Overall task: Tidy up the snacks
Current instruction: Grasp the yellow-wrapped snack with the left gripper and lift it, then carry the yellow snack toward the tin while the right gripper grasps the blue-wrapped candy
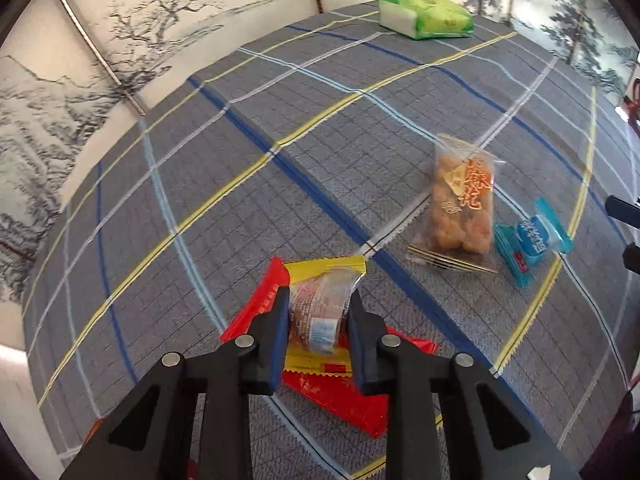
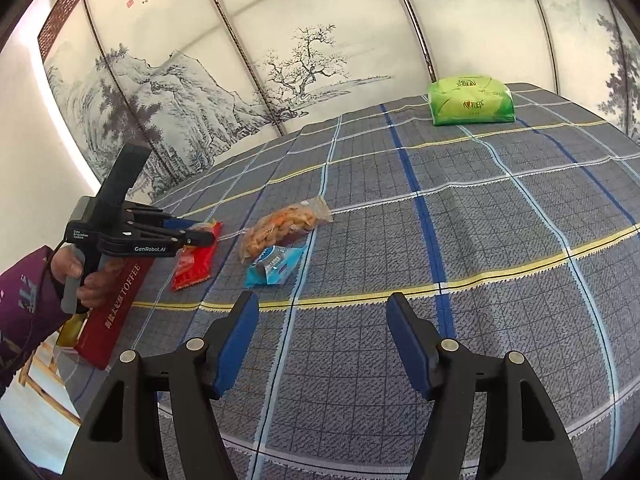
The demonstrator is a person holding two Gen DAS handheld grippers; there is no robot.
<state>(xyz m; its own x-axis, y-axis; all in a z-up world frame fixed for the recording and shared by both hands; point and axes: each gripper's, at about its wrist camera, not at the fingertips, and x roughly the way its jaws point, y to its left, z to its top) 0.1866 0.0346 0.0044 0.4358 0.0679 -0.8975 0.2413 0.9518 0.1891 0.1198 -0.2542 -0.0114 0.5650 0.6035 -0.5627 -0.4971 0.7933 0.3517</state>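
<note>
Left wrist view, lower centre of the frame: my left gripper [image 1: 319, 316] is clenched on a yellow-edged clear snack packet [image 1: 320, 312], its pads pressing the wrapper from both sides. The packet lies on top of a red snack packet [image 1: 340, 396], which rests flat on the plaid tabletop [image 1: 240, 200].

Right wrist view, bottom of the frame: my right gripper [image 2: 320, 340] stands released, jaws apart over bare cloth, nothing between them. At lower left of that view a red toffee box [image 2: 116, 312] sits at the tabletop edge, beside the hand [image 2: 80, 276] carrying the left gripper.

Mid frame, right of centre in the left wrist view: a clear bag of fried twists [image 1: 460, 204] touching a blue snack packet [image 1: 528, 240]. Far upper right: a green tissue pack [image 1: 426, 16], well apart from the snacks.

Risks, as I judge them: the slick, crinkled wrapper may slip from the pads on lifting; the red packet underneath could drag along; squeezing may crush the contents.

Count: four loose snack packets, one toffee box, one tissue pack, two grippers.
</note>
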